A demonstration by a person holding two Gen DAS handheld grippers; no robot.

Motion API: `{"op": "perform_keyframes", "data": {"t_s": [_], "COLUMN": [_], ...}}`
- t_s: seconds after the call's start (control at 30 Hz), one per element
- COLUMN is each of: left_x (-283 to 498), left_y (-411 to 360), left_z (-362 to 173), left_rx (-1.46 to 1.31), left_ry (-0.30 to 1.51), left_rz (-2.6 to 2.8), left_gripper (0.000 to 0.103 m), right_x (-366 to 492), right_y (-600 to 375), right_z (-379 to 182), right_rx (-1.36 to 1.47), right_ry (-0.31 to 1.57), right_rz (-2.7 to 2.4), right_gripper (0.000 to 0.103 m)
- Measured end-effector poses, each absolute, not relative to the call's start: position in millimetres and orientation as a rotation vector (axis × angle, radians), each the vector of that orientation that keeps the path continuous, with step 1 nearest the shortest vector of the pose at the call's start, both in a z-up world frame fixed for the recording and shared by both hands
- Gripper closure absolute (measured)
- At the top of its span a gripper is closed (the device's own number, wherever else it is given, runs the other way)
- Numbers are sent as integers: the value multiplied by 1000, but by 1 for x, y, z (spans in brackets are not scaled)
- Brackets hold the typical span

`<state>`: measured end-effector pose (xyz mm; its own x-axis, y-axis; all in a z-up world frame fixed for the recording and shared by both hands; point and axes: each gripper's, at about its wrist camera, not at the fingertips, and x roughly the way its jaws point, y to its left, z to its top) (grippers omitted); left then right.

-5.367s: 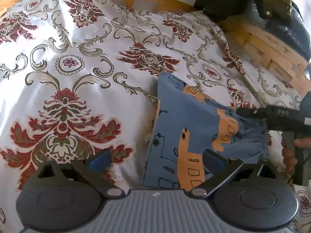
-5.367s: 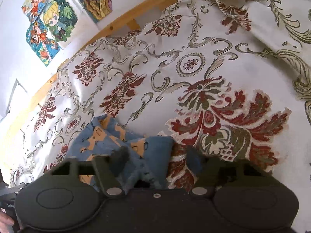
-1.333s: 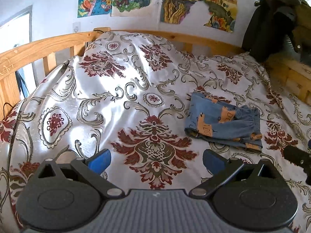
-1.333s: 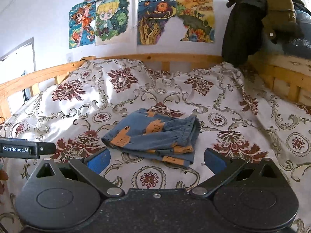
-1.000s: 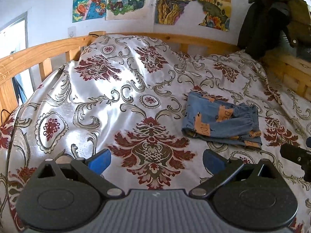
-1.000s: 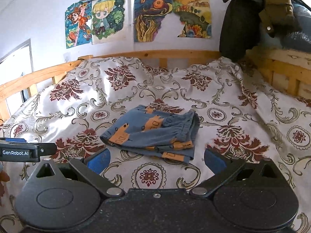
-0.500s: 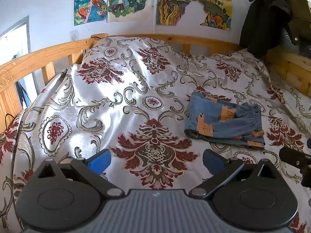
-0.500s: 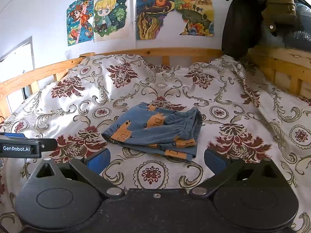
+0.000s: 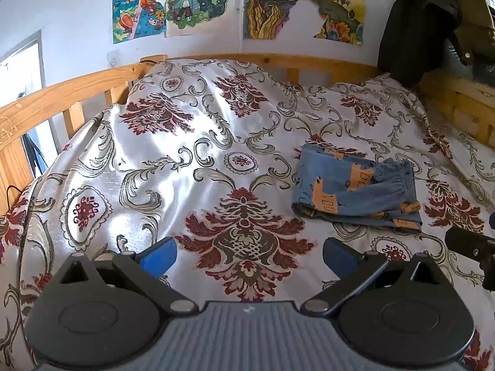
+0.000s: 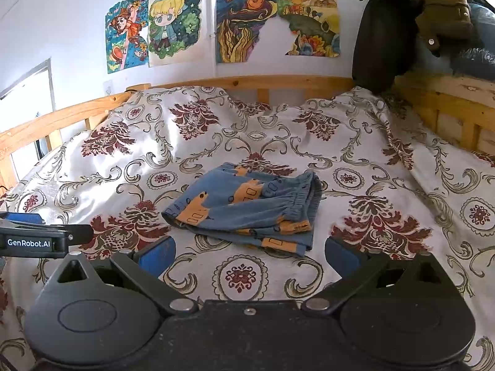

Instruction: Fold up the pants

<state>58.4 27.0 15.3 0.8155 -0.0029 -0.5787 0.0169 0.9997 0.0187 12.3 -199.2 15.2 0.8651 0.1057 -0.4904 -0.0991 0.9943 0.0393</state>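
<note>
Left gripper: wide open, blue pads spread, nothing between them; it hangs over the bedspread, well short of the garment.
Right gripper: spread just as wide, empty too, pointed straight at the bundle from the near side.
Pants: folded blue bundle with orange patches, lying flat on the floral bedspread about mid-bed; gathered waistband to the right, folded edge to the left, a lower layer peeking out along the near edge.
Where they sit for each view: right of centre in the left wrist view, dead ahead in the right wrist view.
Step in hand: looks like the finish, with both tools clear of the cloth and the fold seemingly done.
Progress: by this showing, essentially complete, though the near layers are slightly uneven.
Next move calls for: either nothing more, or a light pinch at the near edge to square those layers without dragging the slick bedspread.
Background: posters on the far wall, dark jacket hanging far right.
</note>
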Motion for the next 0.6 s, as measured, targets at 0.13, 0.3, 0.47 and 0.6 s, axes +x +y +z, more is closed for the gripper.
{"op": "perform_keyframes", "data": {"t_s": [0.13, 0.3, 0.47, 0.6], "left_x": [58, 59, 59, 59], "left_y": [26, 27, 27, 27], "left_z": [15, 14, 13, 12], "left_rx": [41, 45, 48, 57], "left_ry": [612, 614, 614, 620], "left_rz": [-13, -17, -25, -33], "left_gripper": [0, 0, 0, 0], "right_x": [13, 12, 11, 11], "right_y": [-199, -198, -197, -198], "right_z": [15, 14, 14, 14], "right_rx": [12, 11, 11, 12], "right_ry": [515, 519, 520, 523], "right_rz": [108, 109, 108, 107], "right_gripper": [1, 1, 1, 1]}}
